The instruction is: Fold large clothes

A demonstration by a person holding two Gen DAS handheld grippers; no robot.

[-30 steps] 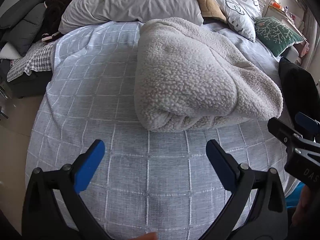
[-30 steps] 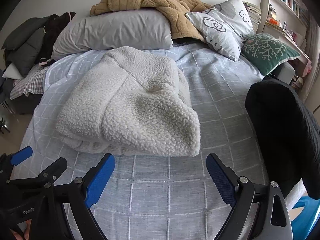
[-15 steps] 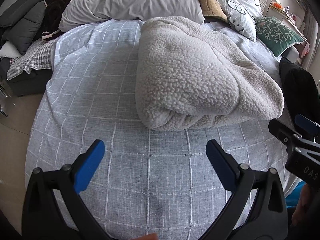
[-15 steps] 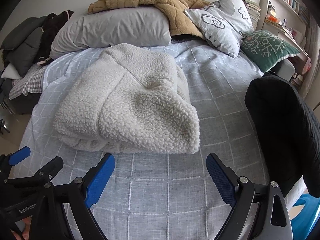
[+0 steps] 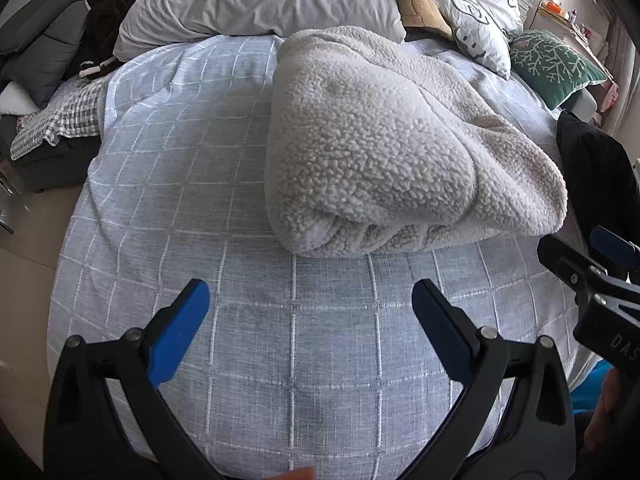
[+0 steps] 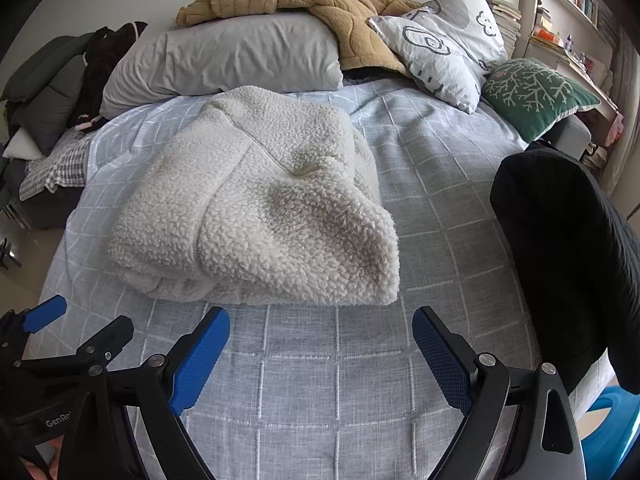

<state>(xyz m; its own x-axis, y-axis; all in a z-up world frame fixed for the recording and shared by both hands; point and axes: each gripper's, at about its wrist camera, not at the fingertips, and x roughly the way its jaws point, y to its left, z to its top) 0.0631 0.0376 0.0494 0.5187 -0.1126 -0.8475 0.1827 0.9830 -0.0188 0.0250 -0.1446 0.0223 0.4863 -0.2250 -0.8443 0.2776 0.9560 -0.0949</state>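
The left gripper (image 5: 310, 300) hangs over the bedspread (image 5: 292, 344) with its 2 blue pads spread wide and nothing between them. The right gripper (image 6: 320, 326) is spread just as wide and also empty, low over the same cover. In the left view the right gripper shows at the right edge; in the right view the left gripper shows at the lower left, so the 2 sit side by side at the foot of the bed

Taking the fleece (image 6: 256, 208) as the landmark: it lies folded into a thick bundle in the middle of the bed, just beyond both sets of pads and touching neither. Its stacked layers face the grippers along the near edge, and a rounded fold bulges at its near right corner (image 5: 520, 184)

Behind the fleece a grey pillow (image 6: 232, 56) lies across the head of the bed, with a tan blanket (image 6: 304, 0) heaped on it. Behind and right of the fleece lean a patterned pillow (image 6: 444, 44) and a green cushion (image 6: 536, 92). Right of the fleece, at the bed's edge, stands a black rounded shape (image 6: 560, 248). Left of the fleece, off the bed, lie a checked cloth (image 6: 52, 168) and dark clothes (image 6: 48, 84)
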